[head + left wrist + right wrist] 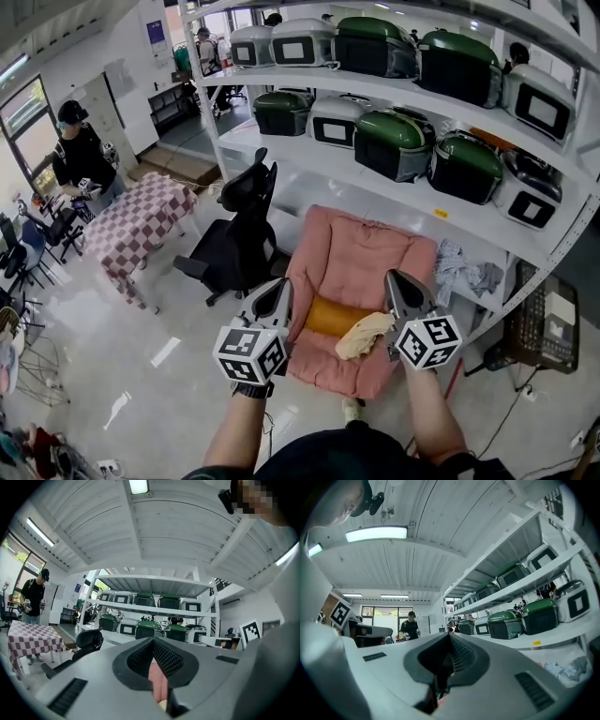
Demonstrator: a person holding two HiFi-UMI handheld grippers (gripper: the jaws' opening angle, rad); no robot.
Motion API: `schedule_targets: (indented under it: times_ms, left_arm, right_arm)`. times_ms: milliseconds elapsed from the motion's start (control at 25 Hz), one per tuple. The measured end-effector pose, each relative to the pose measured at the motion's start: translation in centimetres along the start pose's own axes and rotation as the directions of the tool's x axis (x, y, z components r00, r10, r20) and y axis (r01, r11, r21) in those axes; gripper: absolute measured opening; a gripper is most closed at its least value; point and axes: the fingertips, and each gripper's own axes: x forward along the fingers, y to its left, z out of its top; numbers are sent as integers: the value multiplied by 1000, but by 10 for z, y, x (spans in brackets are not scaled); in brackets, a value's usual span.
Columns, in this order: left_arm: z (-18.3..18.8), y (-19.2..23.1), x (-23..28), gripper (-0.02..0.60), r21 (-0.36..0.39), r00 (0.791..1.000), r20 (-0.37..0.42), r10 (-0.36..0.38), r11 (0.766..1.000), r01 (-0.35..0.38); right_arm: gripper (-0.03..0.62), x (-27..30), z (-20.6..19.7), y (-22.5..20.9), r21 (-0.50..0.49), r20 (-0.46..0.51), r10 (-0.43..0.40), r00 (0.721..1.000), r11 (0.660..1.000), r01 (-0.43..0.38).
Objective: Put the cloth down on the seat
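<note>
The cloth (362, 336) lay crumpled on the pink armchair's seat (319, 359), near its right edge and just beside a yellow cushion (328, 317). The left gripper (281, 287) and right gripper (395, 277) hung over the seat, each with its jaws closed together on nothing.

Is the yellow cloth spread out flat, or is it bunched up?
Bunched up. In the head view the cloth is a crumpled lump with folds, not a flat sheet.

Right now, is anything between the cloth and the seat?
Nothing visible does. The cloth appears to lie on the pink seat already, with its edge against the orange cushion there.
</note>
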Motion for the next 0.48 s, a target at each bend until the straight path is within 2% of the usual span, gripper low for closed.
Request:
schedule_targets:
  times_ms: [480]
  left_arm:
    - [13, 2, -9, 6, 20, 1000, 24, 15, 1000, -15]
  right_arm:
    - [5, -2, 10, 10, -39, 16, 13, 1000, 999, -12]
